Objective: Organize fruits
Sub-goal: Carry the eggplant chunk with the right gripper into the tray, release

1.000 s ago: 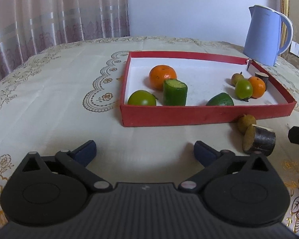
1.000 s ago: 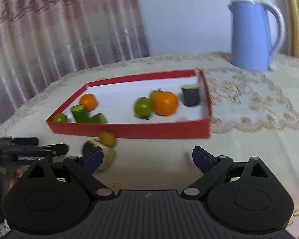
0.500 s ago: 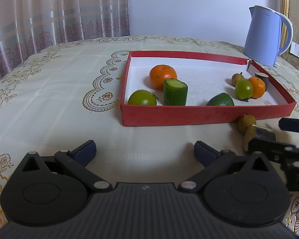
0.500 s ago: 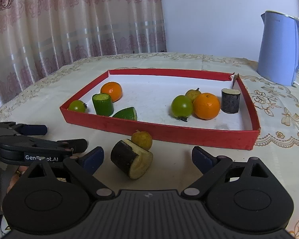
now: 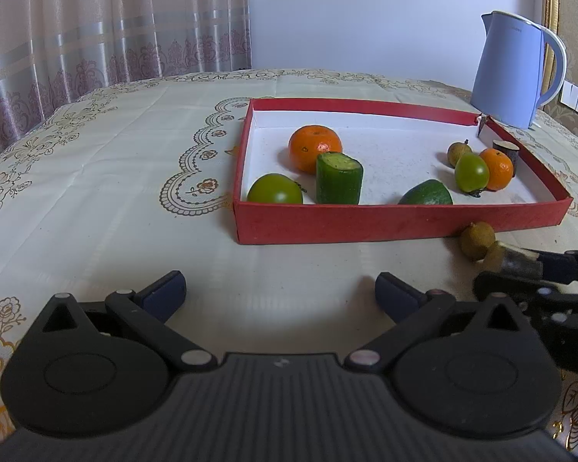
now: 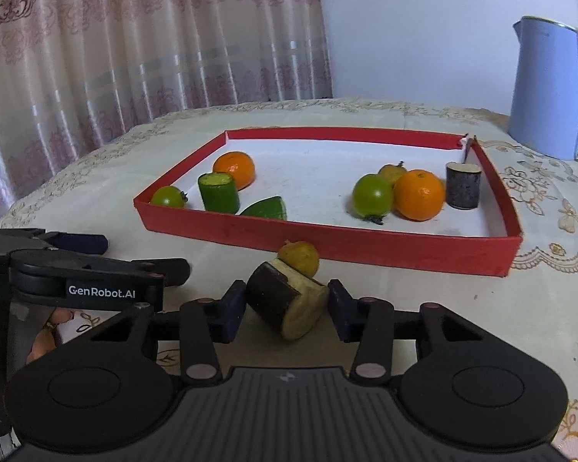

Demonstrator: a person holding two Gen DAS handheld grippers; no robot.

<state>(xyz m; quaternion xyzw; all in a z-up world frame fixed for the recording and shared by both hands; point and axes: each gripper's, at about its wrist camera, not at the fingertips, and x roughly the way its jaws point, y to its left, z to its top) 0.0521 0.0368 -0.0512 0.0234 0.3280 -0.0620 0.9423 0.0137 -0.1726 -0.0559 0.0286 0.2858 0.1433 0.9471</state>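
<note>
The right gripper (image 6: 287,306) has just been closing, and its pads now press both sides of the dark-skinned chunk (image 6: 285,304), low centre of its view. The left gripper (image 5: 280,288) stands wide open and holds nothing, low in its view.

Two oranges (image 6: 234,168), two green tomatoes (image 6: 372,196), one kettle (image 6: 547,88).
</note>
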